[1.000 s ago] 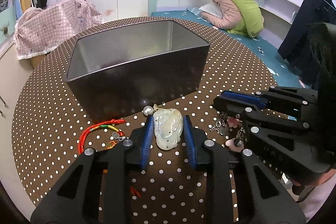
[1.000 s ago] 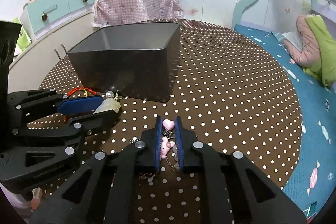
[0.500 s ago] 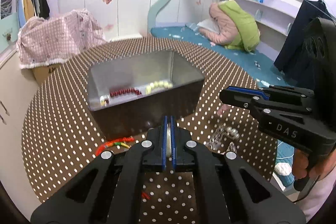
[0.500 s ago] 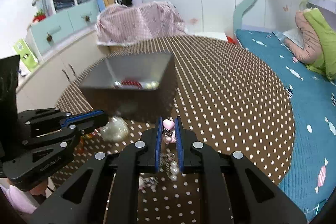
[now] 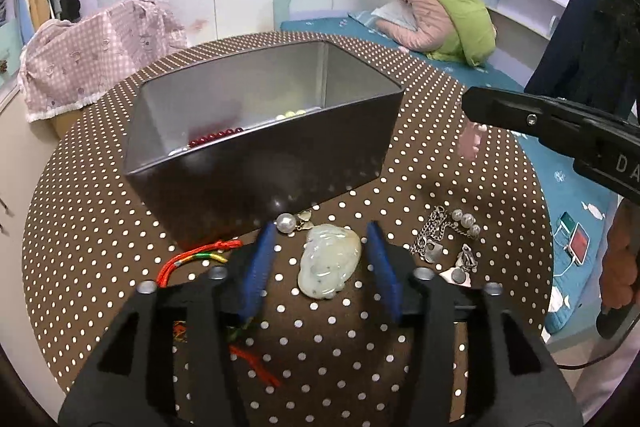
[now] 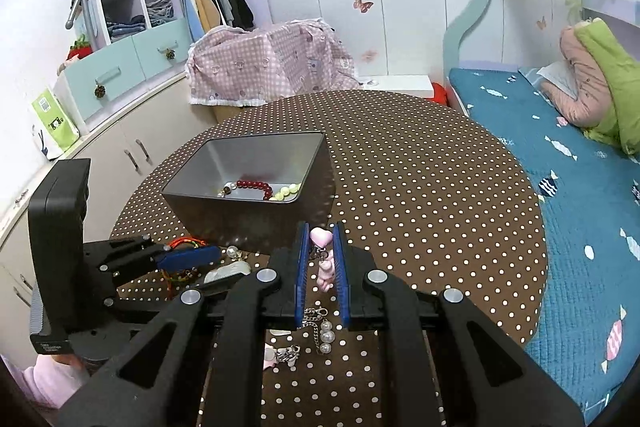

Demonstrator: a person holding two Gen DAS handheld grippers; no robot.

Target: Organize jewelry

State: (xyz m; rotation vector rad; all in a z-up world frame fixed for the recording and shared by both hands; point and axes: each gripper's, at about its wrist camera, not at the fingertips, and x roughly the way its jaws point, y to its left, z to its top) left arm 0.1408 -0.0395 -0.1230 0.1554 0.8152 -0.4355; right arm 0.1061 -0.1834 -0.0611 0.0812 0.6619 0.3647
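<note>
A dark metal box stands on the dotted round table; red and pale bead strands lie inside it. A pale jade pendant lies on the table between the open fingers of my left gripper, with a red cord to its left. My right gripper is shut on a pink heart charm held above the table, right of the box. In the left wrist view the right gripper shows at the right with the pink charm hanging below it.
A pearl earring lies by the box's front. A silver chain with pearls and small charms lie right of the pendant. A bed is beyond the table's right edge, cabinets to the left.
My left gripper, shut on the pendant half a second ago, has opened; the pendant lies on the table. My right gripper has risen with the heart charm.
</note>
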